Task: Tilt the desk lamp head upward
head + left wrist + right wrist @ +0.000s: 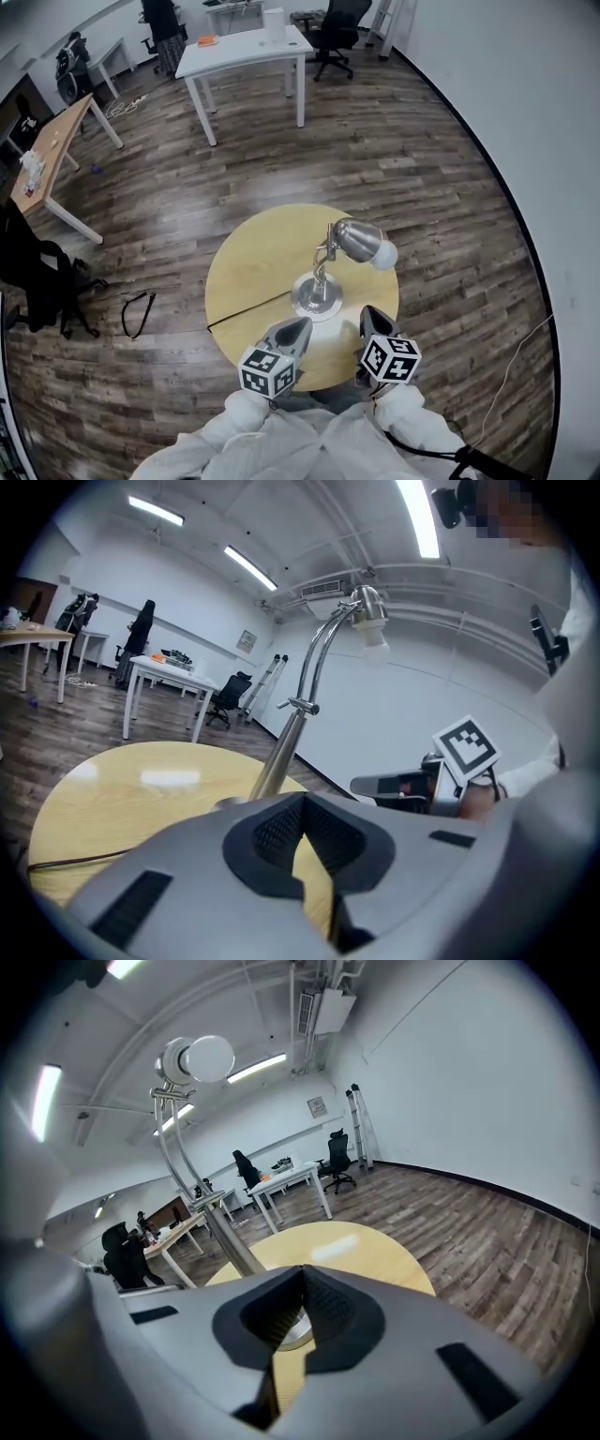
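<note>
A silver desk lamp stands on a round wooden table (253, 262). Its round base (317, 296) sits near the table's middle, and its head (359, 240) with a white bulb (384, 255) points right. My left gripper (298, 328) hovers just in front of the base, jaws together with nothing between them. The right gripper (372, 317) is beside it, below the lamp head, also shut and empty. In the left gripper view the lamp stem (291, 733) rises ahead to the head (367, 607). The right gripper view looks up at the head (192, 1058) on the upper left.
A dark cable (248, 309) runs off the table's left edge. A black strap (139, 309) lies on the wood floor. A white desk (244, 47) and office chair (333, 28) stand far back. At the left are a wooden desk (52, 141) and a black chair (37, 272).
</note>
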`<state>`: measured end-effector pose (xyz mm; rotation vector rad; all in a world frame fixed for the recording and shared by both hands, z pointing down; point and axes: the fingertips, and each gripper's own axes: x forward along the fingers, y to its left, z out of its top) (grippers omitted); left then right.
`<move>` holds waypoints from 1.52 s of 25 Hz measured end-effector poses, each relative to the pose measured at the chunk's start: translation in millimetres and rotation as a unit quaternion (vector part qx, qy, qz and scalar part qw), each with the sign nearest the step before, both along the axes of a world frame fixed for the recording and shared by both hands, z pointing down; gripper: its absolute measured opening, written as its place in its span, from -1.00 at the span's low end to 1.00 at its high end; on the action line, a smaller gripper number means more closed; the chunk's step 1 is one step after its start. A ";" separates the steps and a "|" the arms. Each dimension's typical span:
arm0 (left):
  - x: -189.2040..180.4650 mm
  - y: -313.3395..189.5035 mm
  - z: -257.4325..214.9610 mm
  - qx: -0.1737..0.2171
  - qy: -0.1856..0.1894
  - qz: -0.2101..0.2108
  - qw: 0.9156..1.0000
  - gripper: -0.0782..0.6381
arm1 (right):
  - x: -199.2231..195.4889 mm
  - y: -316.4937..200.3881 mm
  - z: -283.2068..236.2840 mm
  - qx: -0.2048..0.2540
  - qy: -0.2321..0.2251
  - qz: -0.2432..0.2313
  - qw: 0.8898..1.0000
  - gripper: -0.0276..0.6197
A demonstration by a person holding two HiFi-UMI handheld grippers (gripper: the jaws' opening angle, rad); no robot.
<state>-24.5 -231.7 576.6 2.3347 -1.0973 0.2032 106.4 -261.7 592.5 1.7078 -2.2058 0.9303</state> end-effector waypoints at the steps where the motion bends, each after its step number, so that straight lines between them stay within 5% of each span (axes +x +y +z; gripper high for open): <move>1: -1.5 1.5 -0.5 0.003 -0.002 0.002 1.000 -0.78 | 0.7 2.1 -1.7 0.001 -0.004 0.006 1.000 -0.87; 12: -8.5 50.4 -20.2 0.036 -0.002 -0.017 0.999 -0.78 | 11.7 63.4 -13.9 0.021 -0.003 0.015 1.000 -0.87; 26: 26.0 260.2 -34.0 0.029 -0.019 -0.084 0.996 -0.78 | 38.3 262.3 -16.4 0.009 -0.027 -0.020 0.999 -0.88; 38: 7.4 307.9 -61.4 0.050 -0.036 -0.109 0.992 -0.78 | 3.8 309.3 -44.4 0.042 -0.015 -0.041 0.998 -0.87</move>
